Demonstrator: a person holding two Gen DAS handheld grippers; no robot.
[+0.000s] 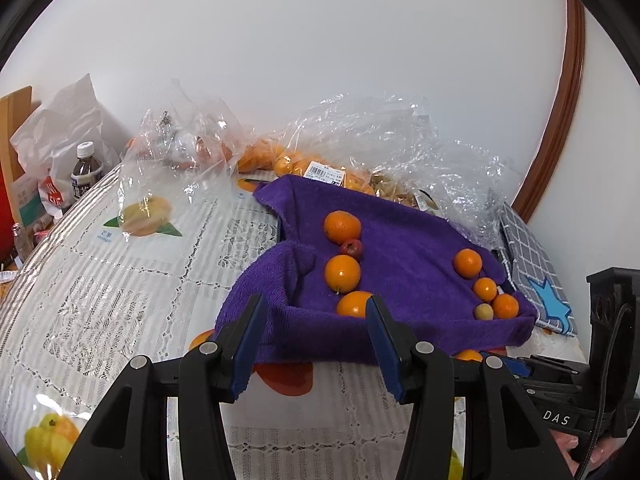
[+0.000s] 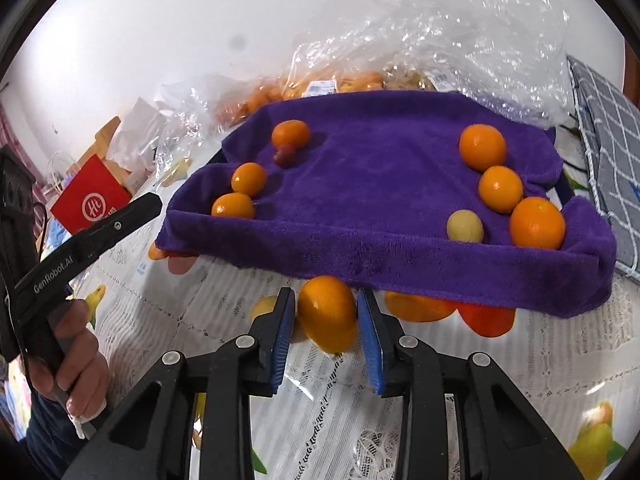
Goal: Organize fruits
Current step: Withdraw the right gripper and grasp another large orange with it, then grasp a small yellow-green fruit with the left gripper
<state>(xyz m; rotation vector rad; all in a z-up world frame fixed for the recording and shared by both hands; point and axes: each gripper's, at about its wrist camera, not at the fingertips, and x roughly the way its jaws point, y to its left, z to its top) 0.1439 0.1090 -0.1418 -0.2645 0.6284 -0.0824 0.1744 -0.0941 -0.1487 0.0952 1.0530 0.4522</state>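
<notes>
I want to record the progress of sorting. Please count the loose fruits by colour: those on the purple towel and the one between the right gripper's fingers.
Orange fruits on the purple towel: 6
Orange fruit in the right gripper: 1
Small red fruit: 1
Small pale yellow fruit: 1
Total: 9

- A dark plastic drink bottle with a white cap (image 1: 85, 172) stands at the worktop's far left.
- A red paper bag (image 2: 91, 199) sits nearby.
- A grey checked cloth (image 1: 532, 268) lies at the right edge.

The right gripper (image 2: 326, 316) jaws clamp an orange (image 2: 327, 312); 7 fruits lie on the purple towel (image 2: 380, 168).
</notes>
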